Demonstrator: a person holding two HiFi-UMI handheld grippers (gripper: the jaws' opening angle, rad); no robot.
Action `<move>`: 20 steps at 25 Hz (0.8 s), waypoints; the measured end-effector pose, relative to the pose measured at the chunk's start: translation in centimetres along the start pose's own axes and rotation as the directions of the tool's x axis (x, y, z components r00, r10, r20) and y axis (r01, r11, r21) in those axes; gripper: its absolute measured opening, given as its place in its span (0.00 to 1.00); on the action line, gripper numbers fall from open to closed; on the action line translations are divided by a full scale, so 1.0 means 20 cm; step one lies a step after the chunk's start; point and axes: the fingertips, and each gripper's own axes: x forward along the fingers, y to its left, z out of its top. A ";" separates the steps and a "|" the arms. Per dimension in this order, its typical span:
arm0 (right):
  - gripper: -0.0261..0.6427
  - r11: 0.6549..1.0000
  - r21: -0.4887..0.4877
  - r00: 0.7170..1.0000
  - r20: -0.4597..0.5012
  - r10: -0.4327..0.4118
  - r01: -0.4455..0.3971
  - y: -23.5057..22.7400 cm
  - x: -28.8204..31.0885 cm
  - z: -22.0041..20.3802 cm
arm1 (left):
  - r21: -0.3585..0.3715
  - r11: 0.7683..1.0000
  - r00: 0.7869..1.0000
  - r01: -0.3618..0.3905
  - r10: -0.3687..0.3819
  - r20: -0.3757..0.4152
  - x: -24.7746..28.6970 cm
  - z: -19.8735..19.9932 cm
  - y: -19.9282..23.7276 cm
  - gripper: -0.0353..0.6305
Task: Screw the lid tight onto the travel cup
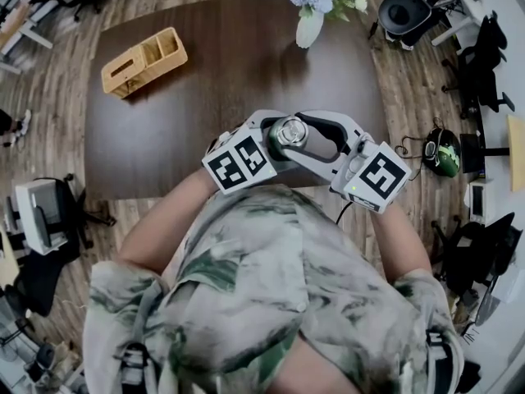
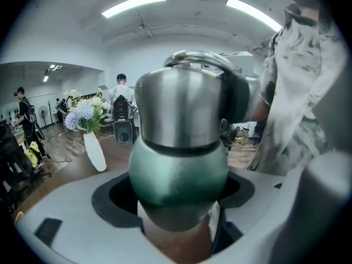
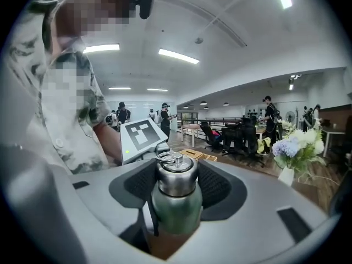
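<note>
The travel cup (image 2: 179,172) has a green body and a steel lid (image 2: 181,106) with a loop handle. It is held above the near edge of the dark table (image 1: 205,89), close in front of the person. My left gripper (image 1: 264,144) is shut on the green body, which fills the gap between its jaws (image 2: 177,194). My right gripper (image 1: 305,135) comes in from the right, and its black pads (image 3: 220,183) sit against both sides of the steel lid (image 3: 175,175). From the head view only the lid top (image 1: 289,131) shows between the two grippers.
A wooden organiser box (image 1: 144,61) stands at the table's far left. A white vase with flowers (image 1: 310,19) stands at its far edge. Office chairs (image 1: 410,11) and gear stand to the right, and other people stand in the room behind.
</note>
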 end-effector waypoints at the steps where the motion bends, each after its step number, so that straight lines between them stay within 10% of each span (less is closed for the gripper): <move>1: 0.42 1.000 0.002 1.000 -0.002 0.002 -0.002 0.00 0.00 0.00 | 0.002 1.000 1.000 0.004 -0.004 -0.004 0.00 -0.01 0.00 0.65; 20: 0.45 0.924 -0.110 0.931 -0.053 0.361 -0.365 0.15 -0.02 0.06 | 0.120 0.967 0.974 0.225 -0.227 0.007 -0.03 0.04 -0.18 0.65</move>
